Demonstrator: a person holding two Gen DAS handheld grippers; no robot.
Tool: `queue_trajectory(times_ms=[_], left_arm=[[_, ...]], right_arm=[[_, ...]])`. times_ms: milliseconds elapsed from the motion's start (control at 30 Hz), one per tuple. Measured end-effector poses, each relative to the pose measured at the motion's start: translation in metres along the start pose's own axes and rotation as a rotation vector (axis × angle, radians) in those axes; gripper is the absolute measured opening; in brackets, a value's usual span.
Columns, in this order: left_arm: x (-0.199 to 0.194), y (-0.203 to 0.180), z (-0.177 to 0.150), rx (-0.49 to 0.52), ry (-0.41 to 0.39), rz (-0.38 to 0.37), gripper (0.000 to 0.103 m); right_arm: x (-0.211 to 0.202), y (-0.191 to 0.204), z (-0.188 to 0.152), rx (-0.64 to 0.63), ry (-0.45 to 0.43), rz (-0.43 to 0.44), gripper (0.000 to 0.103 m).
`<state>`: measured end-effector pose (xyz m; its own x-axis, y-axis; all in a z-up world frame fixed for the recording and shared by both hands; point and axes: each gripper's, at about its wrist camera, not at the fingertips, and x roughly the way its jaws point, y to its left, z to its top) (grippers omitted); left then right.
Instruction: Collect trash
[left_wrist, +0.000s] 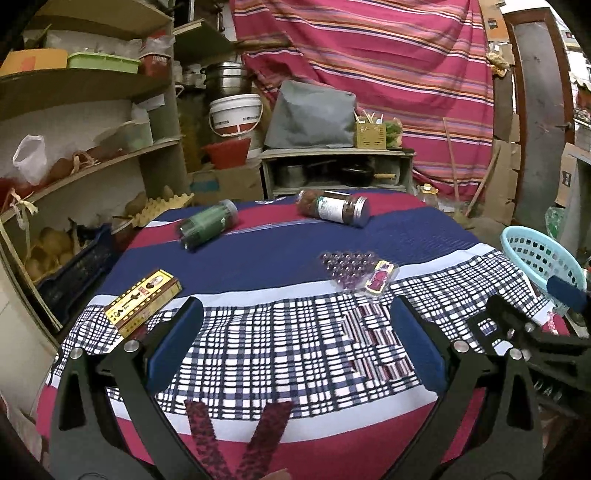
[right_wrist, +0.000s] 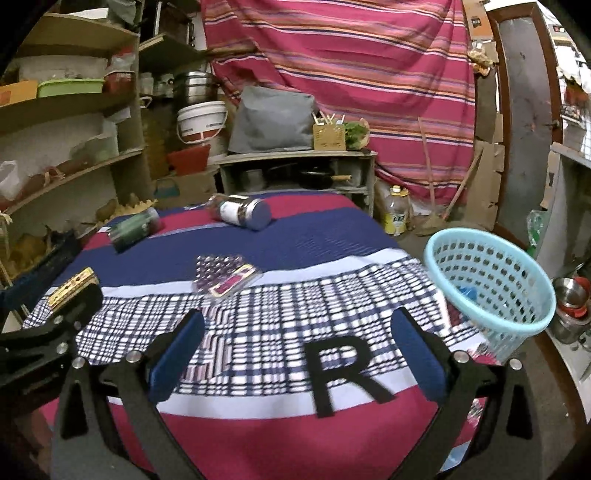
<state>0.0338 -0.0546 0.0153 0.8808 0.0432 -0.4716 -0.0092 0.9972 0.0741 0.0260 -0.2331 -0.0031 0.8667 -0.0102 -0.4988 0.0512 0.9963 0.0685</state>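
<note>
On the cloth-covered table (left_wrist: 280, 254) lie a yellow box (left_wrist: 142, 302) at the left, a green jar (left_wrist: 207, 223) on its side, a brown-filled jar (left_wrist: 334, 207) on its side at the back, and a clear blister pack (left_wrist: 360, 271) in the middle. All show in the right wrist view too: box (right_wrist: 74, 287), green jar (right_wrist: 135, 227), brown jar (right_wrist: 240, 211), blister pack (right_wrist: 227, 278). A light blue basket (right_wrist: 491, 288) stands at the table's right edge. My left gripper (left_wrist: 295, 325) and right gripper (right_wrist: 299, 332) are open and empty, over the near part of the table.
Shelves (left_wrist: 85, 122) with clutter stand to the left. A low cabinet (left_wrist: 336, 170) with pots is behind the table, in front of a striped curtain (left_wrist: 369, 66). A yellow bottle (right_wrist: 397, 214) stands on the floor to the right.
</note>
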Motion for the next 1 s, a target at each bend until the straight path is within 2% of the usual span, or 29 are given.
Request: queue_trajectory(times_ms=[167, 367, 667, 1000], left_arm=[[0.003, 0.008, -0.004, -0.031, 0.016, -0.005, 0.098], [0.003, 0.017, -0.009, 0.017, 0.004, 0.05, 0.098], [0.009, 0.048, -0.009, -0.048, 0.034, 0.07, 0.098], [0.01, 0.053, -0.014, -0.067, 0.037, 0.065, 0.098]], right_arm=[[0.002, 0.006, -0.007, -0.001, -0.002, 0.003, 0.098], [0.003, 0.006, -0.008, -0.022, -0.016, -0.024, 0.098], [-0.003, 0.002, -0.006, -0.02, -0.058, -0.053, 0.098], [-0.009, 0.015, -0.008, -0.083, -0.103, -0.078, 0.098]])
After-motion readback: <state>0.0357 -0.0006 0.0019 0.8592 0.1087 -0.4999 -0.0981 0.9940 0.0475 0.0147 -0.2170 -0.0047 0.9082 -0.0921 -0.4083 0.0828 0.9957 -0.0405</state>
